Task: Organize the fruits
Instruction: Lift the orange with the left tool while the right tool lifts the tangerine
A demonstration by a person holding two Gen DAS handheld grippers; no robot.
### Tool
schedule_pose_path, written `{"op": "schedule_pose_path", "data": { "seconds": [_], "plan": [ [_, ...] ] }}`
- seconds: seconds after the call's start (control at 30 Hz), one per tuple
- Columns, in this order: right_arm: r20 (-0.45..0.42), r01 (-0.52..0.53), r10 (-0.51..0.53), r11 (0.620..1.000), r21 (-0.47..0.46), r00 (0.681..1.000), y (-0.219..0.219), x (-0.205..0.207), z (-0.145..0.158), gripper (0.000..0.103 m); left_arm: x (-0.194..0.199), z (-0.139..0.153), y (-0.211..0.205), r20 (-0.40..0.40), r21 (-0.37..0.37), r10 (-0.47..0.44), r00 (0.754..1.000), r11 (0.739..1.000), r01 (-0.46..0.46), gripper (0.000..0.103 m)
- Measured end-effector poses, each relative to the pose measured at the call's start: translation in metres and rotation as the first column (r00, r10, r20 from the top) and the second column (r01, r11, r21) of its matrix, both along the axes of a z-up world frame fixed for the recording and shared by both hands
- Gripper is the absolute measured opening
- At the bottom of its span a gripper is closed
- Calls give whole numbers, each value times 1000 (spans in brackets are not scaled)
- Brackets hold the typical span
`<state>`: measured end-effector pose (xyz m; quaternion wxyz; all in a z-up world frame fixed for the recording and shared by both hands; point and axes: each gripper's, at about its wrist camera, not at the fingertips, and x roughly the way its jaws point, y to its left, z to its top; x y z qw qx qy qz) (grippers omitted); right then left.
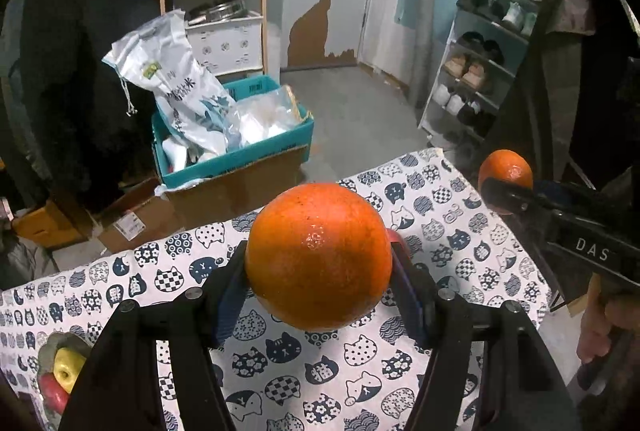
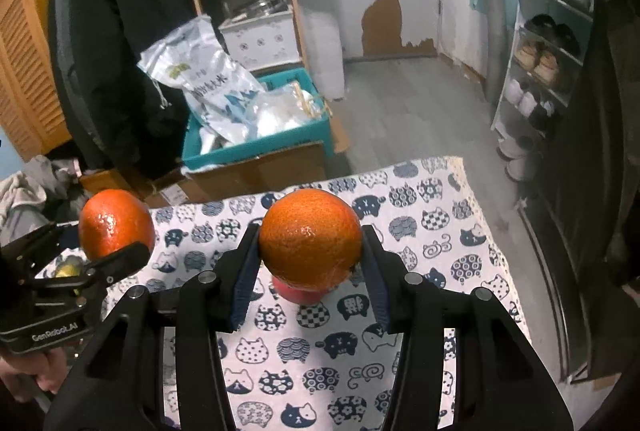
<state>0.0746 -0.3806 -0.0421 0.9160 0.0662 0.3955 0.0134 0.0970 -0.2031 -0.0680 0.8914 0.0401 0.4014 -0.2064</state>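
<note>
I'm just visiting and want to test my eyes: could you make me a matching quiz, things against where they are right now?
Things:
1. left orange
2. right orange
3. yellow apple
4. rice bag

Places:
A. standing in the teal crate on the floor
B. lifted over the cat cloth, clamped in the left gripper
C. in a bowl at the cloth's left edge
D. clamped in the right gripper, above a red fruit

Pairs: 1-B, 2-D, 3-C, 4-A
</note>
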Motion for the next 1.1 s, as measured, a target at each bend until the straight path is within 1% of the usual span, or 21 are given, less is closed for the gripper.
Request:
{"op": "schedule_pose_path", "data": {
  "seconds": [0.3, 0.7, 0.87, 1.1],
  "plan": [
    [52, -51, 52, 999, -10, 997, 22, -10, 28, 48, -18, 26, 21, 32, -28, 13, 999, 1000, -12, 67],
    [102, -155, 157, 988, -22, 982, 72, -18, 56, 48, -40, 51, 62, 83, -36, 57, 995, 998, -54, 67],
    [102, -203, 204, 979, -16, 974, 96, -15, 59, 48, -46, 54, 87, 82, -40, 89, 993, 996, -86, 67],
    [80, -274, 272, 962, 9, 959, 133, -7, 54, 48, -52, 52, 126, 74, -46, 155, 985, 987, -152, 67]
  ]
}}
